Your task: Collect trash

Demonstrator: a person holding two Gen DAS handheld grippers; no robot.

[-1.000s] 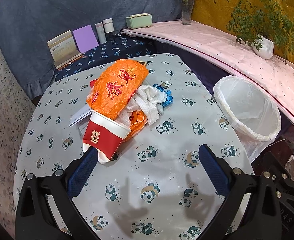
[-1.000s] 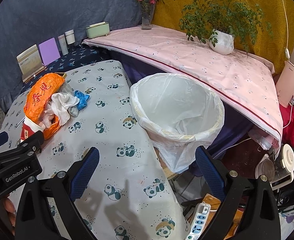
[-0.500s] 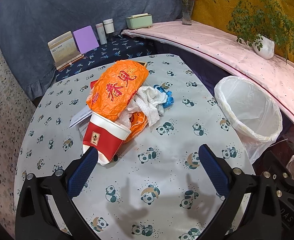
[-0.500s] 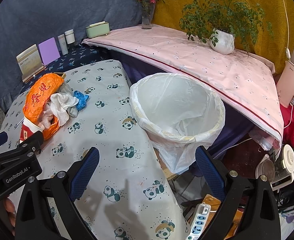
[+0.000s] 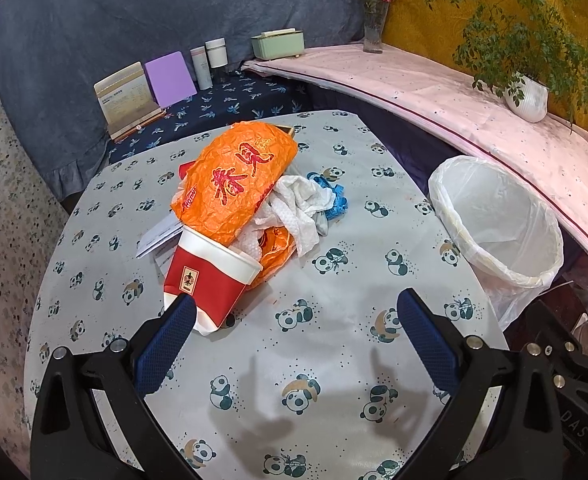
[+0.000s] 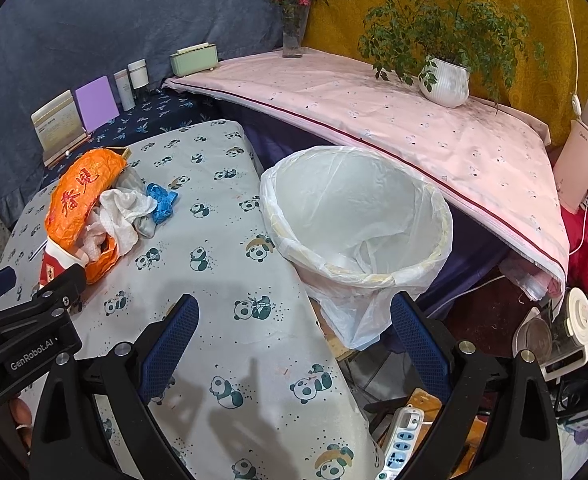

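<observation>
A trash pile lies on the panda-print table (image 5: 334, 380): an orange crinkled bag (image 5: 233, 180), a red-and-white paper cup (image 5: 209, 276) on its side, crumpled white tissue (image 5: 298, 208), blue scraps (image 5: 334, 200) and papers (image 5: 157, 236). A bin with a white liner (image 5: 498, 220) stands off the table's right edge. My left gripper (image 5: 294, 324) is open and empty just in front of the cup. My right gripper (image 6: 291, 332) is open and empty over the table edge, near the bin (image 6: 358, 216). The pile also shows in the right wrist view (image 6: 93, 204).
Behind the table, a dark shelf holds a card stand (image 5: 127, 96), purple pad (image 5: 169, 80) and bottles (image 5: 209, 62). A pink-covered ledge (image 5: 454, 108) carries a vase, green box and potted plant (image 5: 526, 96). A power strip (image 6: 402, 444) and appliances lie on the floor at right.
Both views have shifted very slightly; the left gripper has drawn back a touch from the pile. Both grippers stay open and empty.
</observation>
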